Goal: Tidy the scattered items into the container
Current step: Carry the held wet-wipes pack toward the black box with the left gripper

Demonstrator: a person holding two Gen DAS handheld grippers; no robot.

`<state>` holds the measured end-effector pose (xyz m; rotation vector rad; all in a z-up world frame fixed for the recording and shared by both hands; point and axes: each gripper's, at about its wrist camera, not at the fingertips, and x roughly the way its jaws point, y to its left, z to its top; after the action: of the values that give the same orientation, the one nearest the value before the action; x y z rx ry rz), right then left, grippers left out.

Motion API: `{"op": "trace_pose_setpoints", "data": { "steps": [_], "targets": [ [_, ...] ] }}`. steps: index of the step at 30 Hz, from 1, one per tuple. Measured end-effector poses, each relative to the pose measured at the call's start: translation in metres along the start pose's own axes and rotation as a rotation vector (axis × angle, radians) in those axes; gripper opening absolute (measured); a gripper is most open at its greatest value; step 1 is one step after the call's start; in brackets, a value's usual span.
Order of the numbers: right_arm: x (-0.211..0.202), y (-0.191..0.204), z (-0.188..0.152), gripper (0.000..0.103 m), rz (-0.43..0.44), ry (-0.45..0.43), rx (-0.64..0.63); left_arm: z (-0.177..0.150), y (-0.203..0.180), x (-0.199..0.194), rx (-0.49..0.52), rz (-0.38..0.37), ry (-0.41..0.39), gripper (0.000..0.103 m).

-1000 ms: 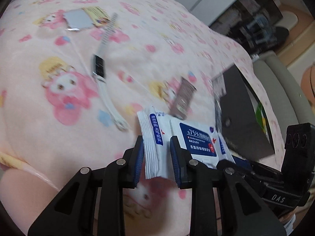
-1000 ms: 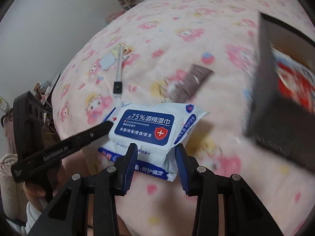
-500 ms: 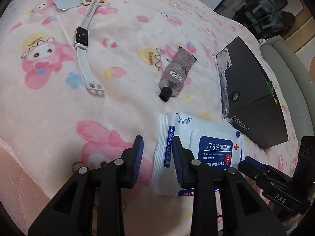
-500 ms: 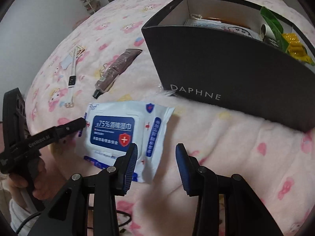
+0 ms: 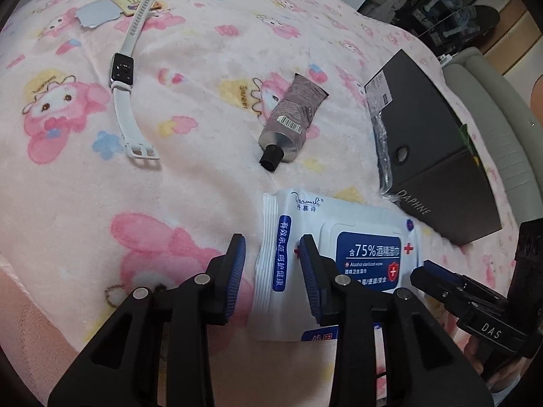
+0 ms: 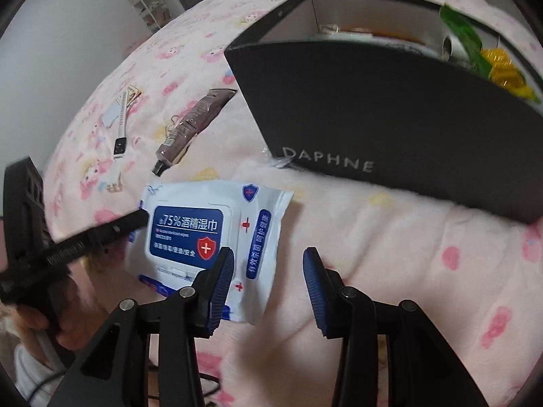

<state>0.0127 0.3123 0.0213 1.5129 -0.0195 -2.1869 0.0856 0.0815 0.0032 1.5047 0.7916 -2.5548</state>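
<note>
1. Left wrist view: the left gripper (image 5: 273, 269) hovers low over a pink cartoon-print blanket (image 5: 190, 51), its jaws parted and gripping nothing. The left end of a white-and-blue wet wipes pack (image 5: 339, 254) lies flat on the blanket between them.
2. Same view: beyond the pack lie a mauve tube (image 5: 293, 118) with a black cap pointing toward the camera and, well to its left, a white smartwatch (image 5: 127, 78) with its strap stretched out. Near the strap's far end sit a grey card (image 5: 96, 15) and a yellow card (image 5: 130, 0).
3. A black box (image 5: 437, 142) lettered DAPHNE stands to the right, just beyond the pack.
4. Right wrist view: the right gripper (image 6: 268, 281) has its jaws wide apart and empty, poised over the pack's right end (image 6: 264, 234); one jaw overlaps the pack and the other stands over bare blanket.
5. The open box (image 6: 390, 118) already contains items, among them green and yellow packaging, and the wipes pack lies outside it, near its lettered wall.
</note>
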Motion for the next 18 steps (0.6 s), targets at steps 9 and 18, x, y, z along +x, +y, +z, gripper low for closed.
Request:
{"op": "trace_pose_setpoints", "data": {
  "steps": [9, 18],
  "targets": [
    [0.002, -0.005, -0.008, 0.037, -0.029, 0.014, 0.025, 0.002, 0.005, -0.006, -0.02, 0.0, -0.03, 0.034],
    [-0.004, -0.012, -0.004, 0.037, -0.031, -0.029, 0.043, 0.001, 0.003, -0.003, -0.012, 0.014, -0.018, 0.037]
  ]
}}
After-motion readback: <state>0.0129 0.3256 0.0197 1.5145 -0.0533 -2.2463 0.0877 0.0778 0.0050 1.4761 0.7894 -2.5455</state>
